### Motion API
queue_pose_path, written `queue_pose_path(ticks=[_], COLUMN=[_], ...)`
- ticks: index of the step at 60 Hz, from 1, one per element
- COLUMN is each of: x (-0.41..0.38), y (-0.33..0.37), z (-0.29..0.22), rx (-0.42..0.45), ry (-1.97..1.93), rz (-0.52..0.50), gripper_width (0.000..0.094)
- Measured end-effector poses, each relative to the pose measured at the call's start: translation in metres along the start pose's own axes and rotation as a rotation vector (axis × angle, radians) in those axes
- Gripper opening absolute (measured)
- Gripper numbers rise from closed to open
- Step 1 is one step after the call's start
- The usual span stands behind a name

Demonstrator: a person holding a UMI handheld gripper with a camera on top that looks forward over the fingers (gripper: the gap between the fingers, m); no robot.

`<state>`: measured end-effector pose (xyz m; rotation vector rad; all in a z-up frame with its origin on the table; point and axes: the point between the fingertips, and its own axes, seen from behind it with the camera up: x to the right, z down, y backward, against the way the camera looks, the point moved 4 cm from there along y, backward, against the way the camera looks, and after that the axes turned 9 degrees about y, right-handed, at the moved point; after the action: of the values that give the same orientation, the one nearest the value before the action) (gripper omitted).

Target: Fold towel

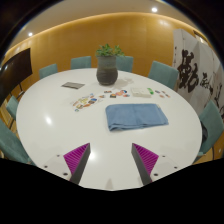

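Your hand-held gripper (111,160) hangs over the near part of the white round bench (45,120), fingers spread wide and holding nothing. The blue towel (136,116) lies beyond the fingers, slightly off towards the right-hand finger, flat on the bench and apparently already doubled at least once, with its near edge rumpled. Behind it sit a potted plant (107,63), some scattered cards (88,100) and a dark flat object (73,85), all clear of the towel.

The step in hand looks like the approach. Come in low and level, aim for a corner of the near edge rather than the middle, and keep the fingers spread until one slides under the cloth. Pinch only the top layer you mean to lift, or the fold will likely drag crooked.
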<state>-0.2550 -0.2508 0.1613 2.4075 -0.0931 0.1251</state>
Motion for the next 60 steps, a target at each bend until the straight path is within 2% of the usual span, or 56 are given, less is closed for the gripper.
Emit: queue_pose_path(ticks=[12, 24, 27, 30, 32, 36, 39, 46, 54, 60], x=[-0.016, -0.008, -0.008, -0.006, -0.003, 0.006, 0.008, 0.006, -0.015, -0.016], y=[-0.127, -0.240, -0.259, -0.273, -0.278, -0.283, -0.285, -0.281, -0.244, -0.192], z=[-0.055, -0.061, -0.059, -0.055, -0.056, -0.059, -0.061, -0.062, -0.098, -0.153], rx=[0.029, -0.024, -0.031, -0.044, -0.026, 0.003, 0.022, 0.015, 0.057, 0.145], ry=[0.077, 0.097, 0.111, 0.130, 0.149, 0.195, 0.213, 0.206, 0.018, -0.166], rz=[-0.004, -0.007, -0.012, 0.000, 0.015, 0.049, 0.054, -0.004, -0.205, -0.348], gripper_width=[0.0871, 0.0841, 0.0767, 0.0629, 0.0522, 0.0216, 0.0096, 0.0063, 0.0061, 0.0060])
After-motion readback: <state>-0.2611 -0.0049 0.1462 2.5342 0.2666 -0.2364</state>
